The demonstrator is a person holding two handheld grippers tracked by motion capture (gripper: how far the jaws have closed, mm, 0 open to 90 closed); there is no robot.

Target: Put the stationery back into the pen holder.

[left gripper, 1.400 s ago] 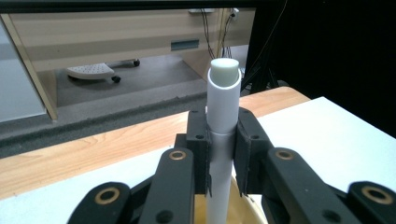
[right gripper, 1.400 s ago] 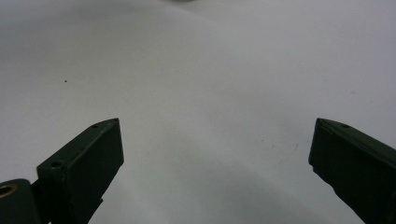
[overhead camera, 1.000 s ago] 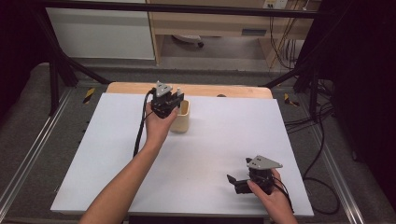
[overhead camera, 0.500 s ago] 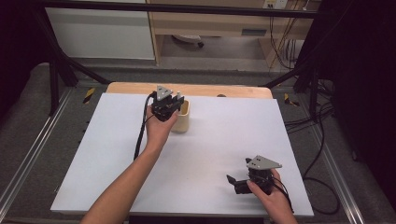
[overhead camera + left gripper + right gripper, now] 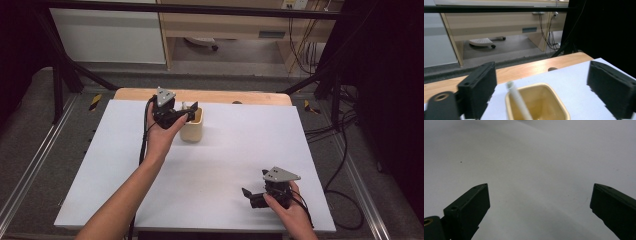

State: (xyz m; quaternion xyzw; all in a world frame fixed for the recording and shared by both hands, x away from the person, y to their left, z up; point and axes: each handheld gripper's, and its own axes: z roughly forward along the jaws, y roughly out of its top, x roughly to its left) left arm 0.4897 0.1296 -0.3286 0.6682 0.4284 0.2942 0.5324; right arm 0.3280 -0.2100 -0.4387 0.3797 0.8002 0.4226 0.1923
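The white pen (image 5: 517, 100) leaned inside the beige cup (image 5: 192, 126) at the worktop's (image 5: 235, 150) far left; it looked light, stiff and smooth, best pinched at its upper end. Above it the left gripper (image 5: 541, 92) had just opened its fingers wide, empty. The right gripper (image 5: 539, 212), near right, stood open, empty. No writing was legible.

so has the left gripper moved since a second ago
Yes. The left gripper has drawn back slightly from the cup, jaws just opened, the white stick left inside.
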